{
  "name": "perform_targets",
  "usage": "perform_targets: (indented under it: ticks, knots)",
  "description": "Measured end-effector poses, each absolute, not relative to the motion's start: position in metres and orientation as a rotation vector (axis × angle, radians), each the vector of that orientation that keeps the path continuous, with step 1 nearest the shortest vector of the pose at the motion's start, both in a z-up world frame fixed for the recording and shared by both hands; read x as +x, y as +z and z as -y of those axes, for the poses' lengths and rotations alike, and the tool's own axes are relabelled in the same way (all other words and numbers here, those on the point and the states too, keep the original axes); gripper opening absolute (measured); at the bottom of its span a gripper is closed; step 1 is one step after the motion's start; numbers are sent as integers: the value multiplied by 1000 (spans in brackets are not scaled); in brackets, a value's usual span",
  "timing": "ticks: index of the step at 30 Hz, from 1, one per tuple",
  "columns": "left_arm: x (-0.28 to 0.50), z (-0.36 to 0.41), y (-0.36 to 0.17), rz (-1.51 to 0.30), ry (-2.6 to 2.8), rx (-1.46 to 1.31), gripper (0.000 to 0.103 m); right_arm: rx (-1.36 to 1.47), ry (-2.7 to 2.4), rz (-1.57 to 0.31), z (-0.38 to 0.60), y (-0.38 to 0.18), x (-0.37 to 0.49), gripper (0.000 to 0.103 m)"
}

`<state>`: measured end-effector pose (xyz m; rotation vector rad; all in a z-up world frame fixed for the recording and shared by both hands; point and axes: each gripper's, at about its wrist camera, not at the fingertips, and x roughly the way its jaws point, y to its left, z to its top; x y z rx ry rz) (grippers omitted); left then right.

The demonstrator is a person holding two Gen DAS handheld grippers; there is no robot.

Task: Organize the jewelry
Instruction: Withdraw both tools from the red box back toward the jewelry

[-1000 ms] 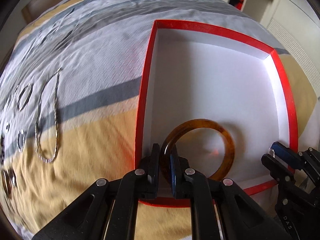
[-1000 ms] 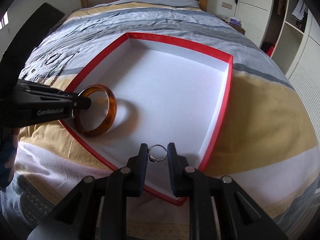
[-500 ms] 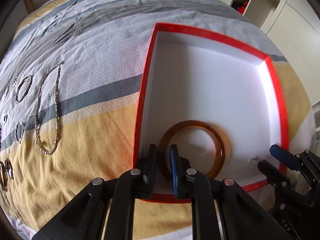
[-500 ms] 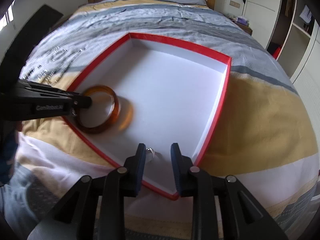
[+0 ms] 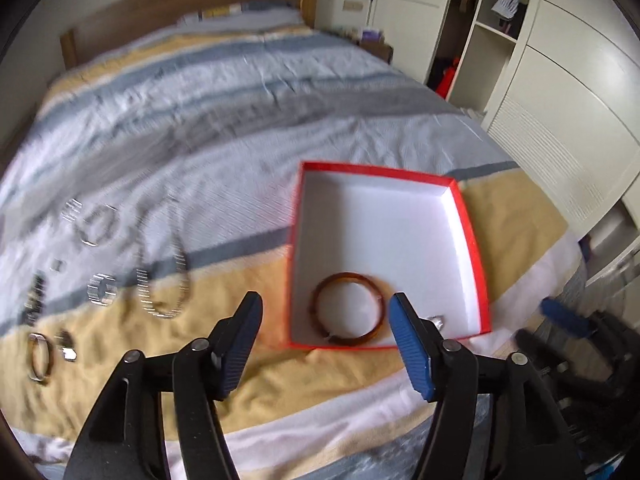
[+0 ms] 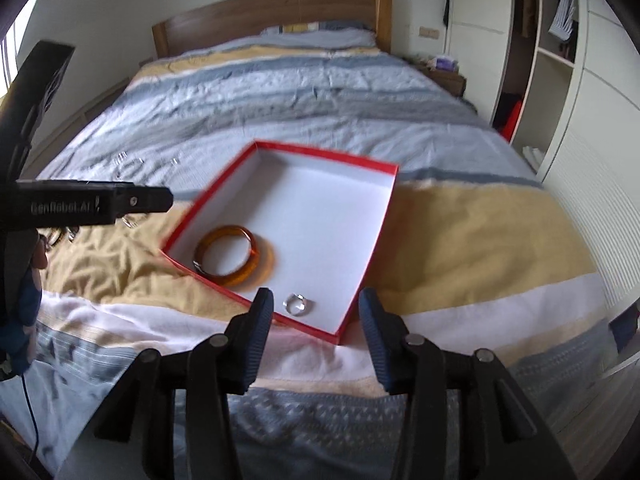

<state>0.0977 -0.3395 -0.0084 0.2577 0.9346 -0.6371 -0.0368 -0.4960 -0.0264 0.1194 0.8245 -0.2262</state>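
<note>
**Bangle & ring dropped in box, both grippers empty**

Amber bangle [image 6: 234,255] lay flat inside the red-rimmed box [image 6: 372,240], near its front-left corner; small silver ring [image 6: 297,304] sat just beside it, closer to the front edge. Both apart from any fingers, so prob. just let go. Left gripper [image 5: 322,334] had its fingers spread wide w/ nothing between them; jaws had just been opening. Right gripper [image 6: 316,320] stood about half open, also empty, jaws likewise just been opening. Box looked like the collecting spot: shallow, white inside, easy to drop pieces into from above.

Rest of the jewelry not yet moved: a chain necklace [image 5: 166,276], several rings & hoops [image 5: 100,290] and a bracelet [image 5: 40,354] spread on the bedspread left of the box, blurred in left wrist view. Next job, I'd guess, is one of those.

Surface was a bed w/ striped grey, white & yellow cover [image 6: 460,240], wood headboard [image 6: 272,12] behind, white wardrobe [image 5: 560,92] to the right.
</note>
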Motion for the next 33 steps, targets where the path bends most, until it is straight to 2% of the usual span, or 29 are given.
perform_targets:
  ticks: [12,20,26,33]
  knots:
    - [66,194,75,-739,-492,246,79,52,-197,-622,407,69,-78,43]
    - [64,66,112,-659,-327,152,85,20,-133,-565,354,95,-79,43]
    - [76,-6,105,-653,-209,96,89,7,-95,-565,334,95,-65,43]
    - [102,-56,53,-722,-93,68,89,32,-74,-612,326,68,-32,43]
